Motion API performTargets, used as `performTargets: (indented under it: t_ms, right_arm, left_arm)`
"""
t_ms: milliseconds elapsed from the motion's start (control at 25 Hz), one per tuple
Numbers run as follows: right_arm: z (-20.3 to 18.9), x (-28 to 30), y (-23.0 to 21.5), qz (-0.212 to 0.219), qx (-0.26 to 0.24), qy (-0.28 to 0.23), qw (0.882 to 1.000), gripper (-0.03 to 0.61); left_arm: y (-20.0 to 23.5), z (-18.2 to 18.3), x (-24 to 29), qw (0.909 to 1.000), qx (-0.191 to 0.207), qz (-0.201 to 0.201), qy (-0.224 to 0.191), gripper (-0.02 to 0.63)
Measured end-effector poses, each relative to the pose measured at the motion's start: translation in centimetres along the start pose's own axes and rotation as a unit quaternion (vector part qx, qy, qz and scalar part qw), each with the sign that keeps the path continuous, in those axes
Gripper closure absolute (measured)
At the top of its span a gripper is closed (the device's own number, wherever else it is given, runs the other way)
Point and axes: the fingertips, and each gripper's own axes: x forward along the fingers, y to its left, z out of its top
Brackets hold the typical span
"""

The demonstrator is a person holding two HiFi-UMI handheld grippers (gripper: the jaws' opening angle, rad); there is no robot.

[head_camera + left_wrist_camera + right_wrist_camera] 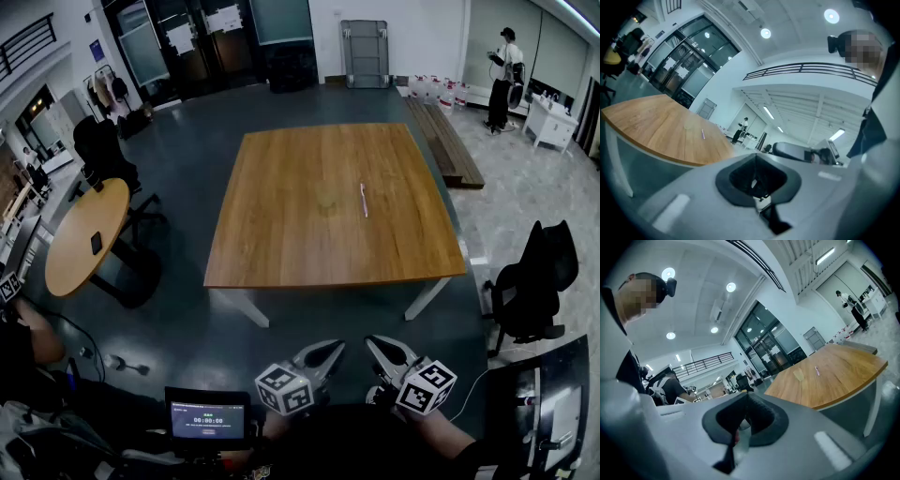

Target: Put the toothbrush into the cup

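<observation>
Table point(309, 234): wooden top, well ahead of the person; both task things lie on it.
Left gripper point(330, 349): held low by the body, far short of the table; jaws pressed together on nothing. Reads as task not begun.
Right gripper point(375, 345): beside the left one, same low pose; jaws closed, empty.
Cup point(328, 199): clear, faint, mid-table, near the toothbrush but apart from it.
Toothbrush point(364, 200): pink, flat on the wood right of the cup, not in it.
Views: head view gives the layout from above, cup barely visible; right gripper view shows the cup side-on and clearer; gripper views confirm closed jaws.
</observation>
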Motion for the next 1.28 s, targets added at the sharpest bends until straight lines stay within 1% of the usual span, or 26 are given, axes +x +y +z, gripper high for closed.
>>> performTargets:
  t_ms: [760, 1000, 1280]
  right_arm:
    - [0.1, -0.6, -0.6, -0.005, 0.004, 0.001, 1.0, 0.572]
    - [1.0, -1.5, -1.3, 0.015, 0.008, -0.007, 1.0, 0.572]
    - [2.2, -2.2, -3.3, 0.031, 0.012, 0.004, 0.999, 0.572]
  left_arm:
    - [-0.2, -0.4, 0.6, 1.0, -0.001, 0.001, 0.005, 0.61]
    - [-0.6, -0.9, 1.9, 1.0, -0.004, 0.006, 0.003, 0.611]
    - [-1.2, -1.2, 4.2, 0.9998, -0.006, 0.019, -0.006, 0.61]
